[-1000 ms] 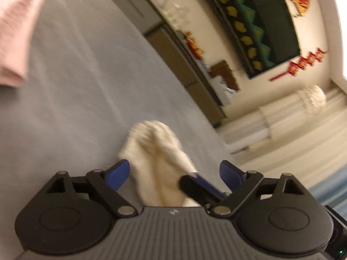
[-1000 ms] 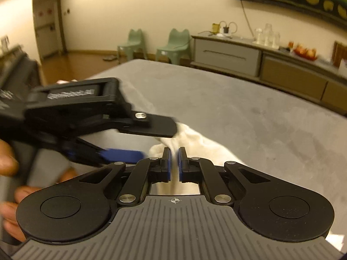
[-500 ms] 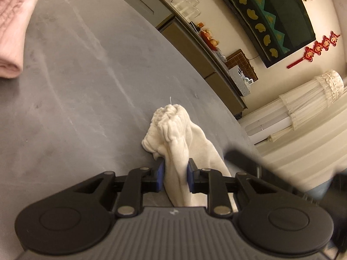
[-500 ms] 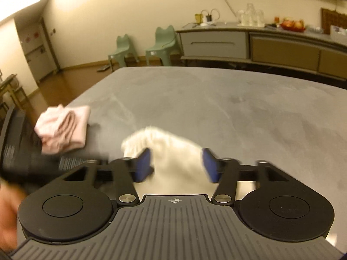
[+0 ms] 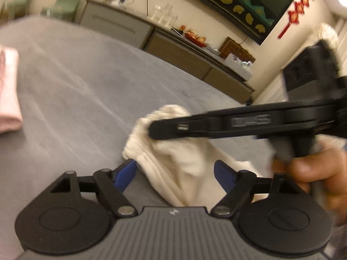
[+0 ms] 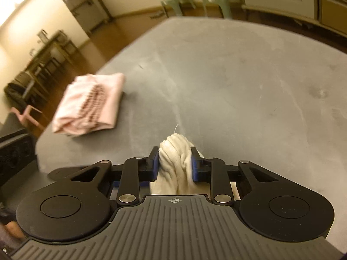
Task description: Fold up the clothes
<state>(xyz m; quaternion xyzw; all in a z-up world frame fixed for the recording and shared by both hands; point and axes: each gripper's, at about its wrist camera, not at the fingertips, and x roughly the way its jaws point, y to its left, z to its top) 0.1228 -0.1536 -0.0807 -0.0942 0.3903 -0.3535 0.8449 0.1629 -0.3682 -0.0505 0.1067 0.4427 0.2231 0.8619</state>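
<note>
Pink garment [image 6: 89, 104]: lying folded at ten o'clock on the grey table [image 6: 238, 75], well apart from the grippers.
Left gripper [image 5: 174, 173]: opening wide, blue pads standing clear either side of the cream garment [image 5: 177, 162].
Right gripper [image 6: 175, 164]: closing, pads pressing the cream cloth's bunched end at centre.

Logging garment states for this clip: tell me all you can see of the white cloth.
The white cloth is cream, soft and ribbed like knitwear, bunched into thick folds with a loose thread at its tip. It lies on the grey table. The right gripper is closing, its blue fingers pinching the bunched end. The left gripper is opening, fingers clear on either side.
</note>
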